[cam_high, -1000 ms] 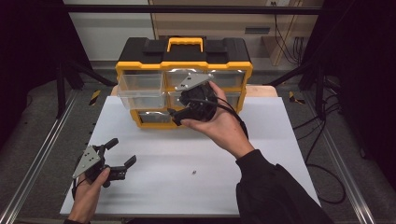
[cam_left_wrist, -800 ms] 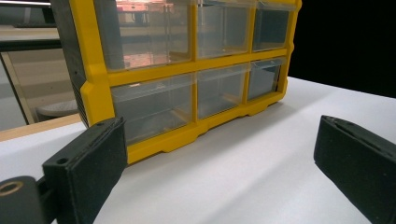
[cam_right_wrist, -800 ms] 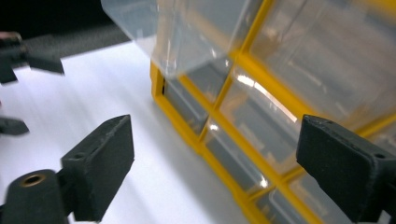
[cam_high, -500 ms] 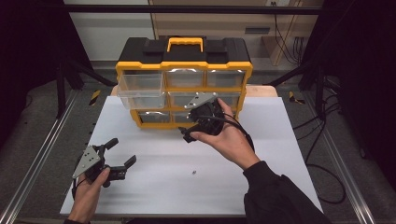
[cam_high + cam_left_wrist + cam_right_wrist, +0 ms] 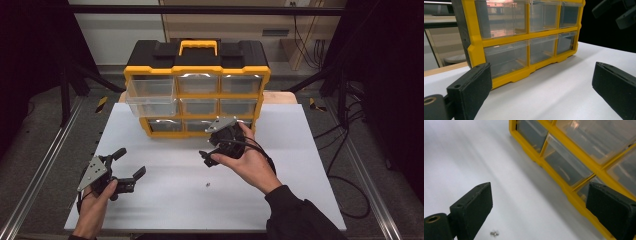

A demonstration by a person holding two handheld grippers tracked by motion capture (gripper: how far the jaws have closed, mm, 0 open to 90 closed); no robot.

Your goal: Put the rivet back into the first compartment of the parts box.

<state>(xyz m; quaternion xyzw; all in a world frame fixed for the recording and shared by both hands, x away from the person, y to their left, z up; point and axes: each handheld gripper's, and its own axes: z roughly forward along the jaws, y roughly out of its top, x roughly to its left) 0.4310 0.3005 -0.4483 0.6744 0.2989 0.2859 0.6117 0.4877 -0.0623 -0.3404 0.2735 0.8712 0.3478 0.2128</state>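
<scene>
1. we read the job in hand as picking up the small screw (image 5: 207, 184) that lies alone on the white surface (image 5: 300, 150), well in front of the yellow drawer cabinet (image 5: 197, 75).
2. our right tool (image 5: 212, 152) hangs over the surface just beyond the screw, its jaws spread wide with nothing between them; they have just been opening.
3. from the right tool the screw (image 5: 494, 233) lies down and toward us, close by the left jaw in the right gripper view; its long axis we cannot tell, it is too small.
4. our left tool (image 5: 125, 165) sits well off to the left near the front edge, jaws spread and empty, so the right hand is the nearer.
5. room is open all round the screw; the cabinet base stands behind, the surface edges far.
</scene>
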